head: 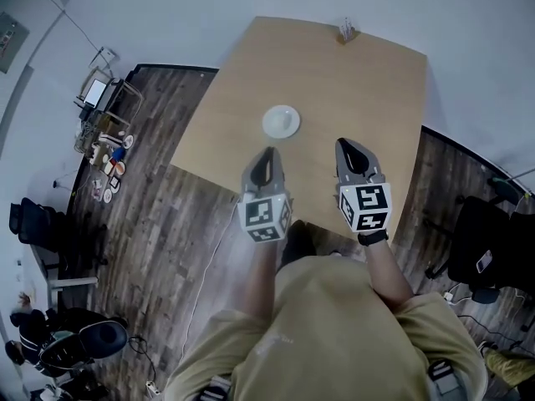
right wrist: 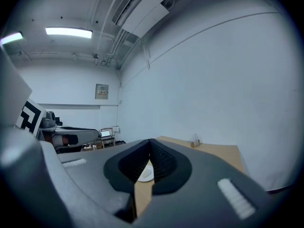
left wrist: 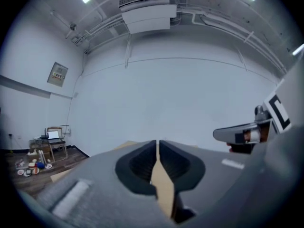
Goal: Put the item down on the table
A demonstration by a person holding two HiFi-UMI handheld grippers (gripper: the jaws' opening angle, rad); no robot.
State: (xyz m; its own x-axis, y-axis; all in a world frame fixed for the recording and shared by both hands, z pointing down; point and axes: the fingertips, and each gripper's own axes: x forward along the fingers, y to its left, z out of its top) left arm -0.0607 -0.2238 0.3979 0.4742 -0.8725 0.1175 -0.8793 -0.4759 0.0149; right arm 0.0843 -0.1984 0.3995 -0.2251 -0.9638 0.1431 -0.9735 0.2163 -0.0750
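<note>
The wooden table (head: 351,82) is the largest thing here, and its flat top gives a steady place for laying something down. We hold the left gripper (head: 267,152) and the right gripper (head: 348,145) side by side over the near edge. Each has its jaws brought together with nothing between them, so neither carries any load. The white dish (head: 281,122) rests on the table just beyond their tips, apart from both, so we judge the task done. A small holder (head: 347,31) stands at the far edge, out of the way.
</note>
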